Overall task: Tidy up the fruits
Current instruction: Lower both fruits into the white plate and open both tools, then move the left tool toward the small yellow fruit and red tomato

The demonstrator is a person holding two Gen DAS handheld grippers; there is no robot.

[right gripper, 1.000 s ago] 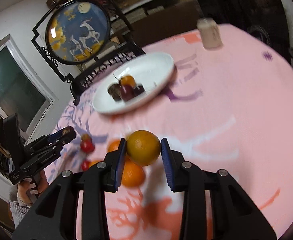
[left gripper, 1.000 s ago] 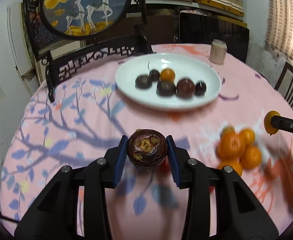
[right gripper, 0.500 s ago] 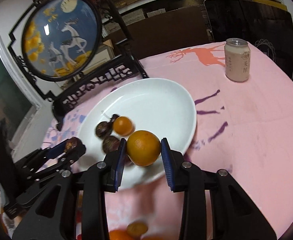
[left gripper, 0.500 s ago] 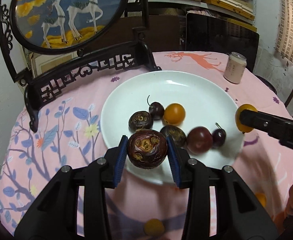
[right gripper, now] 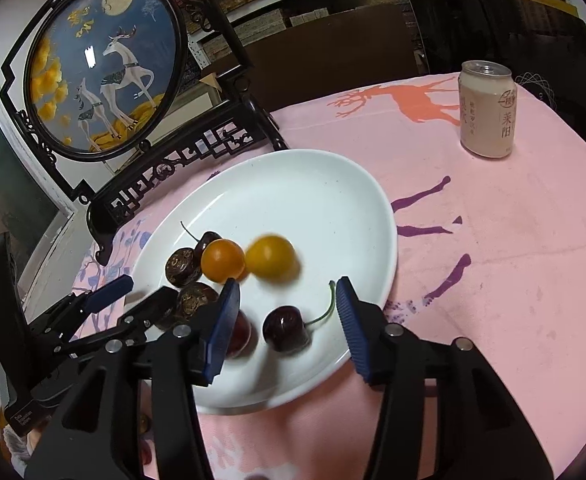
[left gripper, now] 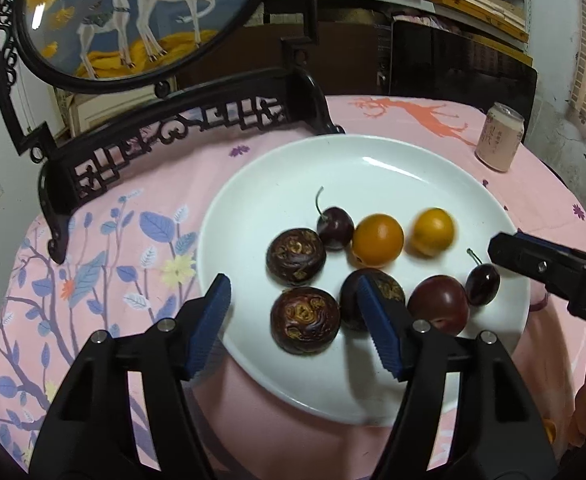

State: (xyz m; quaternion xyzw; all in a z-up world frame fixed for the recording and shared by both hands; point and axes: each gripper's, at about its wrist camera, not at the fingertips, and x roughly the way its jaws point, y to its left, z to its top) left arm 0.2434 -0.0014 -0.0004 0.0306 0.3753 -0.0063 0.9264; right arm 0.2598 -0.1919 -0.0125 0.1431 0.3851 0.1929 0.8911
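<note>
Both grippers (left gripper: 295,326) (right gripper: 287,322) wide over plate (left gripper: 373,172)

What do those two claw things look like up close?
Both grippers, left and right, are matte black plastic with angular, cut-out arms. Each finger ends in a blue ribbed pad and carries silver screw heads. The left one bears small white lettering, too small to read. No cables or sleeves show.
</note>
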